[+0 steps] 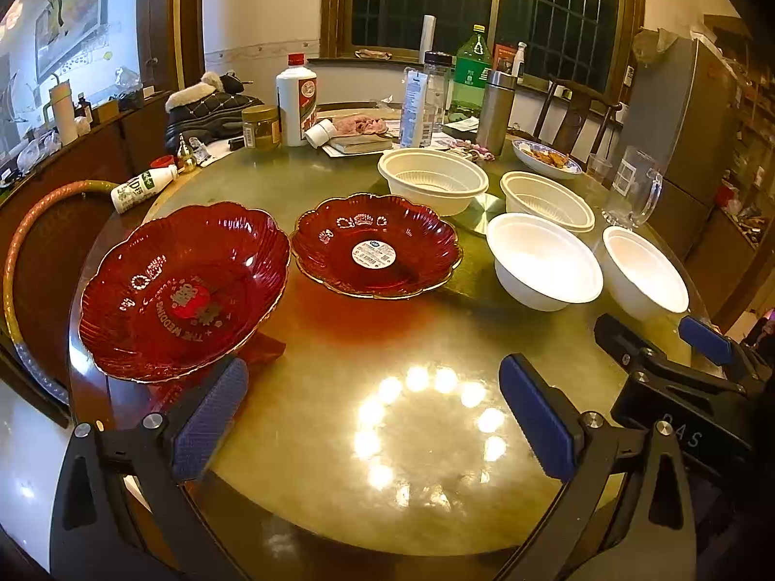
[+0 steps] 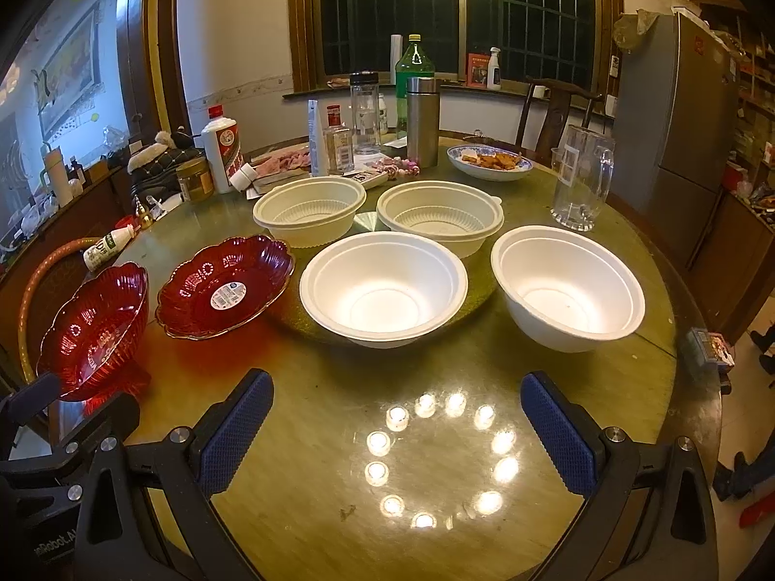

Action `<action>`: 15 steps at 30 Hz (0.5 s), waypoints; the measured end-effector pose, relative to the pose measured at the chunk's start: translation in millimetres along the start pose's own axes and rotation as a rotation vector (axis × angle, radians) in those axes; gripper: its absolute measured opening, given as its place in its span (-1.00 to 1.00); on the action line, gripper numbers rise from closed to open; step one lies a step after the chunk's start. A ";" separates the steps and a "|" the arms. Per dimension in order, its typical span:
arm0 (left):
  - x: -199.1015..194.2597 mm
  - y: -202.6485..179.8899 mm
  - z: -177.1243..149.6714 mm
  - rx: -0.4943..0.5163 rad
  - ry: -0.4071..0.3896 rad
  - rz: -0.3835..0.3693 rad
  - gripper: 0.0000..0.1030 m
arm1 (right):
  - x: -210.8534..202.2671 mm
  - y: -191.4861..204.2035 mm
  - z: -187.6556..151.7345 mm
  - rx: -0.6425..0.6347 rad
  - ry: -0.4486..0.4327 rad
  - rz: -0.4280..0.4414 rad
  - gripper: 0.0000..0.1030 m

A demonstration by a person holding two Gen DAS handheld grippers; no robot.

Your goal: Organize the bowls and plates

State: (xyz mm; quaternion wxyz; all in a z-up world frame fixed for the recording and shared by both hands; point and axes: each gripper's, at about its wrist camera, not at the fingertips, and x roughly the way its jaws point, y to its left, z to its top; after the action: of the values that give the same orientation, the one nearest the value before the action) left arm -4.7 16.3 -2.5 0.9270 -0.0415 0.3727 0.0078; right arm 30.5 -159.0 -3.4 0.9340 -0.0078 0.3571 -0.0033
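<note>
Two red glass plates stand on the round table (image 1: 339, 460): a footed one (image 1: 181, 290) at the left and a flat one with a sticker (image 1: 375, 247) beside it. Behind and right are two cream ribbed bowls (image 1: 433, 184) (image 1: 547, 201) and two white foam bowls (image 1: 542, 261) (image 1: 644, 273). In the right wrist view the plates (image 2: 94, 334) (image 2: 225, 288) are at the left, the foam bowls (image 2: 382, 288) (image 2: 566, 285) ahead. My left gripper (image 1: 373, 416) is open and empty over the table's near edge. My right gripper (image 2: 395, 431) is open and empty, beside it.
The far half of the table holds bottles, a steel flask (image 2: 422, 121), a glass pitcher (image 2: 581, 176), a jar, a book and a blue-rimmed dish of food (image 2: 489, 162). A small white bottle (image 1: 143, 186) lies at the left edge. Chairs stand around the table; a fridge (image 2: 673, 121) at the right.
</note>
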 end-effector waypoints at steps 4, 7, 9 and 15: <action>-1.1 0.0 -0.3 0.000 -0.001 0.000 1.00 | -0.6 -0.1 -0.3 -0.001 0.002 0.000 1.00; -0.7 0.4 0.6 -0.001 0.000 0.005 1.00 | -1.2 1.5 -0.4 -0.005 0.003 0.002 1.00; -0.7 0.3 0.9 -0.002 0.001 0.007 1.00 | -1.8 2.6 -0.4 -0.008 0.002 0.000 1.00; -0.3 2.2 1.7 -0.003 0.002 0.013 1.00 | -1.5 6.8 0.9 -0.016 0.005 0.005 1.00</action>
State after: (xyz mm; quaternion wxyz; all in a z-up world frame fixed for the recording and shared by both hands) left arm -3.8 18.7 -1.2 0.9264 -0.0407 0.3740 0.0144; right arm 30.0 -152.1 -1.9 0.9331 -0.0142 0.3593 0.0020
